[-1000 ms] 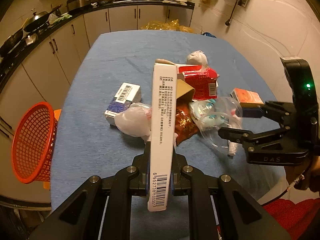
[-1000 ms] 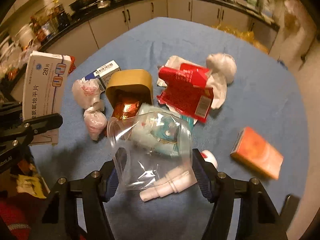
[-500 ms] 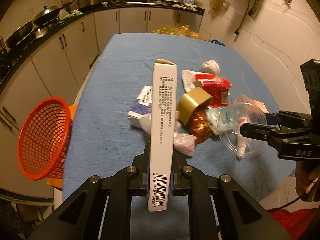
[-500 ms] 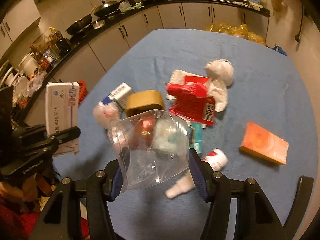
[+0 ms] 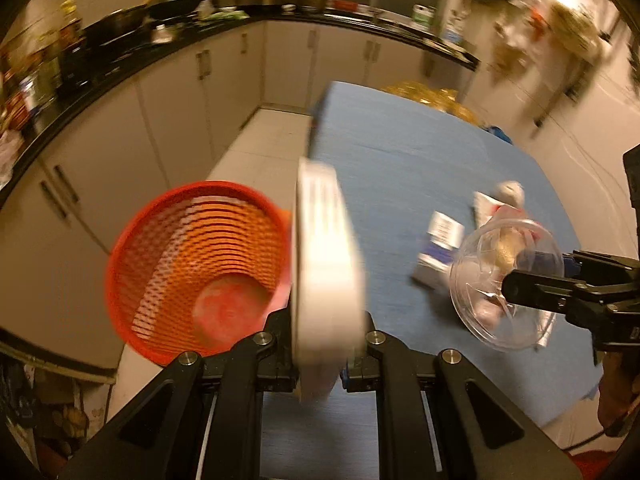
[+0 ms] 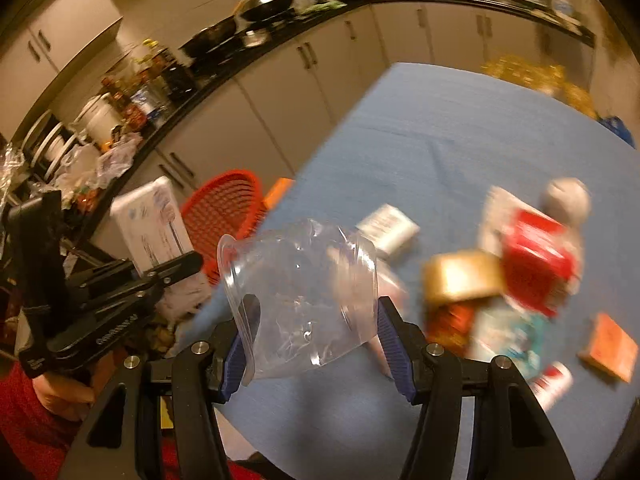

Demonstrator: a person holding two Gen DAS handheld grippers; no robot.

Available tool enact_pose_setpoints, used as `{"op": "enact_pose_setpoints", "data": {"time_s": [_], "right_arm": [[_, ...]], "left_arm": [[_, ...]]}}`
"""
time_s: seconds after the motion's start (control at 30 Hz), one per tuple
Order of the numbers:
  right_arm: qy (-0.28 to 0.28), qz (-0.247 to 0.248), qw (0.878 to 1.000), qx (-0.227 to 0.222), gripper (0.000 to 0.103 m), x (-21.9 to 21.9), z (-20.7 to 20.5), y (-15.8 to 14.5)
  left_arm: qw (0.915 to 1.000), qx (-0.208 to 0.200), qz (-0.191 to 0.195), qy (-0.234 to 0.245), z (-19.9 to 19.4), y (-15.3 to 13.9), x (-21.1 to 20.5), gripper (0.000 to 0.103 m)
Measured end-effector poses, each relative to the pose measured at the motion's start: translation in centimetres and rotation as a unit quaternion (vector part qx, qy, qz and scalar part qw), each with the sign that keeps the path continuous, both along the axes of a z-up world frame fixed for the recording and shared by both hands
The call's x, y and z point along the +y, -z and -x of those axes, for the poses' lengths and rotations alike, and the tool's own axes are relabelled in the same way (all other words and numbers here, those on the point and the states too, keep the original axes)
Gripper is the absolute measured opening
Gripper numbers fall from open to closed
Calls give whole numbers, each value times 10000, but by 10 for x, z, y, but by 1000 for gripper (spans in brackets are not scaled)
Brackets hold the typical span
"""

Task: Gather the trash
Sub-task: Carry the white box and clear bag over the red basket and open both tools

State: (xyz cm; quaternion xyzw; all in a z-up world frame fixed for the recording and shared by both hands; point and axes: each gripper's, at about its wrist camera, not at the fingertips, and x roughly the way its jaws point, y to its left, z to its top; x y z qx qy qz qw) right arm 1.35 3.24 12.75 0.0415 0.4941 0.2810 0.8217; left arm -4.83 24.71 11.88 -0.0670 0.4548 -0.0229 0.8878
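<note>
Left gripper is clamped narrow on a white medicine box, center frame beside the red mesh basket. Right gripper pinches a clear plastic cup, lower center.

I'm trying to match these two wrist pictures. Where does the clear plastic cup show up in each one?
Left wrist: clear plastic cup at right, mouth toward the camera, held by the right gripper.
Right wrist: cup bottom centre, between that gripper's blue pads.
Shared landmark: the red mesh basket beside the blue table.
</note>
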Motion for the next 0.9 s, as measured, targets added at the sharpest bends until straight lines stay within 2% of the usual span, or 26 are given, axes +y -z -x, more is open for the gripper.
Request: {"op": "enact_pose_setpoints", "data": {"time_s": [0.3, 0.57, 0.63, 0.67, 0.7, 0.77, 0.87, 0.9], "right_arm": [[-328, -196, 9990, 217, 64, 109, -43, 4], [-221, -167, 9979, 584, 66, 161, -71, 27], [-207, -158, 9979, 593, 67, 166, -74, 27], [-203, -90, 9982, 563, 68, 170, -76, 26], [-201, -73, 9984, 532, 72, 170, -78, 23], [-194, -91, 9986, 488, 79, 172, -79, 18], [-189, -174, 9989, 394, 80, 169, -79, 6], [-177, -162, 9992, 314, 80, 166, -76, 1]], "left_arm": [[9994, 149, -117, -290, -17, 18, 68, 13], [9988, 147, 71, -470, -24, 28, 98, 14], [9986, 131, 135, -502, -18, 27, 104, 26], [9984, 112, 120, -532, -17, 26, 106, 39], [9982, 64, 124, -585, -13, 24, 108, 48], [9979, -19, 161, -632, -9, 20, 113, 51], [9976, -101, 163, -659, -2, 14, 115, 52], [9978, -145, 142, -637, 0, 11, 113, 55]]}}
